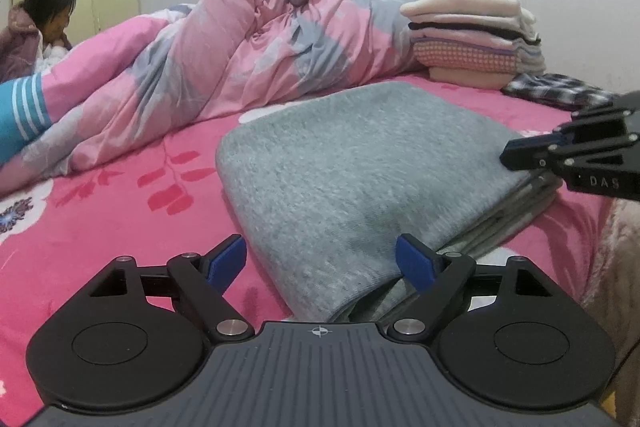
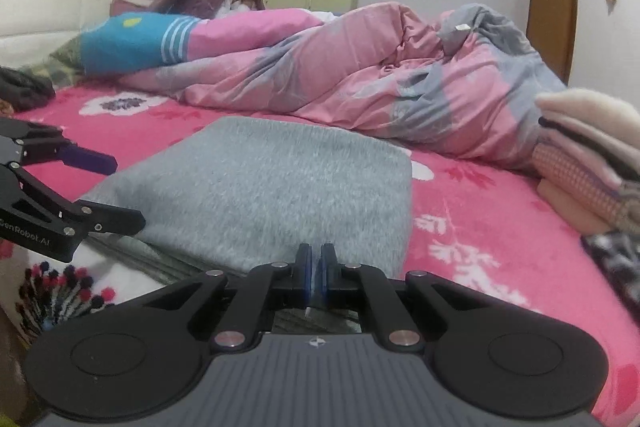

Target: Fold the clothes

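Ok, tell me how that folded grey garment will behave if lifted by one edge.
The folded grey garment is probably floppy: soft fuzzy knit. Its stacked layers, visible at the near edge, would likely slide apart and unfold. It looks thick, so moderately heavy.

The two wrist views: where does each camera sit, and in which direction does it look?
Left wrist: sits on the left gripper, looking across the folded grey fleece garment toward the stack of folded clothes; its blue-tipped fingers are open, and the right gripper enters at right.
Right wrist: sits on the right gripper, closed at the garment's near edge, facing the crumpled pink-and-grey quilt; the left gripper enters at left.
Shared: garment, quilt, stack, pink floral bedsheet.
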Tool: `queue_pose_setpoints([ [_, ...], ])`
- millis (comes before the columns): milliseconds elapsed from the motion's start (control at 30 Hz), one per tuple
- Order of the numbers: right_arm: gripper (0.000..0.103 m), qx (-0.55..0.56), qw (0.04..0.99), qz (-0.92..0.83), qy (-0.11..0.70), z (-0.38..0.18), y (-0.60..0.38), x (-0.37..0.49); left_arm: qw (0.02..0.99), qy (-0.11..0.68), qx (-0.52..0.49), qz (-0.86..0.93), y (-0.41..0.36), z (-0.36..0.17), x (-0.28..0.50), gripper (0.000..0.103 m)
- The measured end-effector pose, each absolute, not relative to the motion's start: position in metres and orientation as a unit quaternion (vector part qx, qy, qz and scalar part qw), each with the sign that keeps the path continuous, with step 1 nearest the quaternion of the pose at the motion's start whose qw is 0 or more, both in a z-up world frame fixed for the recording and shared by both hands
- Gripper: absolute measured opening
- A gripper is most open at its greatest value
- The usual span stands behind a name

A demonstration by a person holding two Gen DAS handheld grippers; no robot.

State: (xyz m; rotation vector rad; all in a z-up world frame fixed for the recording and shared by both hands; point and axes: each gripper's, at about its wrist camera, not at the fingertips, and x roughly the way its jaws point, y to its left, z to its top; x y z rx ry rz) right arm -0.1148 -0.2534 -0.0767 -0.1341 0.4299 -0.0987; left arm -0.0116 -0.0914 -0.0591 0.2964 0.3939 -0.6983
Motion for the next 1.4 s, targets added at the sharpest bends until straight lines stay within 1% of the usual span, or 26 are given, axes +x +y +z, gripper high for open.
queue_pose_setpoints([
  [167, 0.004, -0.063, 0.976, -0.087, 0.189, -0.059, -0.25, -0.125, 0.911, 0.191, 0.143, -0.337, -0.091, -0.059, -0.012, 0.083],
  [233, 0.004, -0.048, 0.97, -0.091, 0.221, -0.074, -0.259, -0.117, 0.91, 0.191, 0.143, -0.339, -0.092, -0.059, -0.012, 0.084],
  [300, 0.004, -0.04, 0.972, -0.094, 0.213, -0.085, -0.264, -0.118, 0.911, 0.187, 0.146, -0.337, -0.092, -0.058, -0.014, 0.084],
  [433, 0.004, -0.03, 0.97, -0.103, 0.218, -0.061, -0.261, -0.117, 0.91, 0.183, 0.14, -0.344, -0.086, -0.052, -0.018, 0.084],
  [600, 0.004, -0.029, 0.981, -0.106, 0.163, -0.024, -0.266, -0.117, 0.918, 0.162, 0.116, -0.342, -0.078, -0.028, -0.024, 0.086],
  [700, 0.005, -0.025, 0.984, -0.091, 0.148, -0.009, -0.277, -0.093, 0.92, 0.144, 0.112, -0.347, -0.087, -0.013, -0.018, 0.087],
  [767, 0.004, -0.027, 0.986, -0.077, 0.145, -0.004, -0.282, -0.072, 0.915, 0.142, 0.132, -0.353, -0.102, -0.011, -0.012, 0.087],
  [867, 0.004, -0.006, 0.985, -0.054, 0.163, -0.006, -0.297, -0.037, 0.908, 0.155, 0.135, -0.364, -0.11, -0.022, -0.005, 0.087],
  [900, 0.004, 0.002, 0.982, -0.05, 0.181, -0.014, -0.303, -0.024, 0.906, 0.16, 0.134, -0.368, -0.112, -0.026, -0.003, 0.087],
  [1000, 0.005, 0.022, 0.964, -0.036, 0.262, -0.047, -0.319, 0.008, 0.899, 0.176, 0.131, -0.379, -0.117, -0.038, 0.002, 0.088],
  [1033, 0.005, 0.028, 0.955, -0.031, 0.293, -0.06, -0.323, 0.017, 0.896, 0.181, 0.13, -0.383, -0.118, -0.042, 0.004, 0.09],
  [1100, 0.005, 0.035, 0.955, -0.025, 0.292, -0.056, -0.328, 0.018, 0.891, 0.191, 0.129, -0.39, -0.122, -0.05, 0.008, 0.093],
  [1200, 0.005, 0.049, 0.96, -0.042, 0.274, -0.038, -0.335, 0.023, 0.889, 0.197, 0.12, -0.396, -0.121, -0.053, 0.012, 0.095],
  [1400, 0.005, 0.073, 0.946, -0.077, 0.307, -0.062, -0.36, 0.056, 0.888, 0.195, 0.12, -0.398, -0.12, -0.055, 0.011, 0.095],
])
